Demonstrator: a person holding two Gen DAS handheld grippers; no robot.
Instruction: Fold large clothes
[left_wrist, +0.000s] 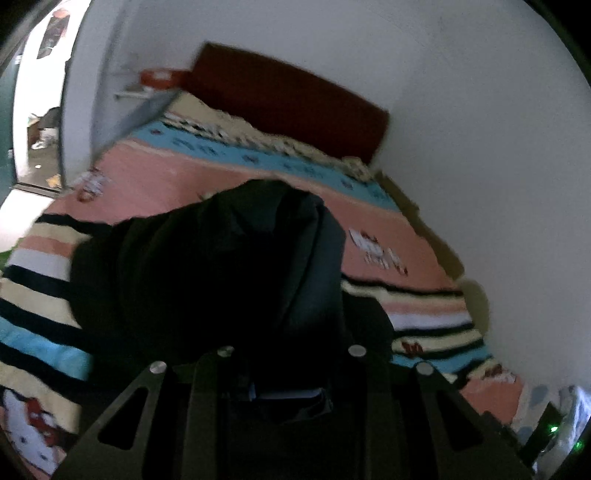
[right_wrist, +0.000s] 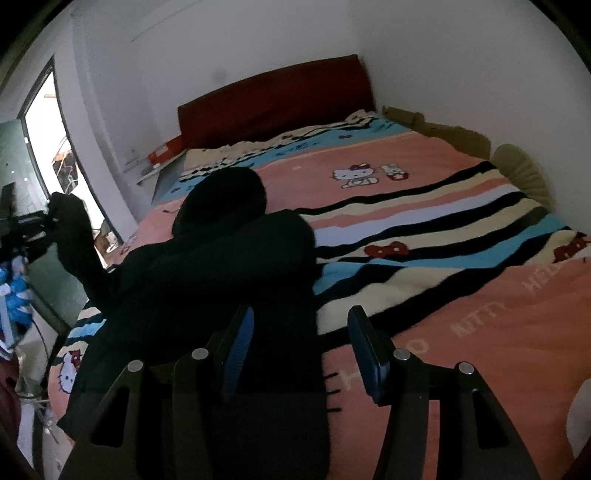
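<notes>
A black garment (right_wrist: 207, 277) lies bunched on the left half of the bed, over a pink striped cartoon-cat blanket (right_wrist: 443, 221). In the right wrist view my left gripper (right_wrist: 33, 225) is at the far left, off the bed's edge, holding one end of the garment up in the air. In the left wrist view the black garment (left_wrist: 221, 277) drapes over my left gripper (left_wrist: 291, 369) and hides its fingers. My right gripper (right_wrist: 301, 317) hovers low over the garment's near end, its blue pads (right_wrist: 238, 350) standing apart. The cloth's right edge lies between them, clear of the right pad.
A dark red headboard (right_wrist: 273, 99) stands against the white wall at the far end of the bed. A red box (right_wrist: 164, 151) sits on a ledge beside it. Brown cardboard (right_wrist: 443, 129) lines the bed's right side. A bright doorway (right_wrist: 55, 129) opens at the left.
</notes>
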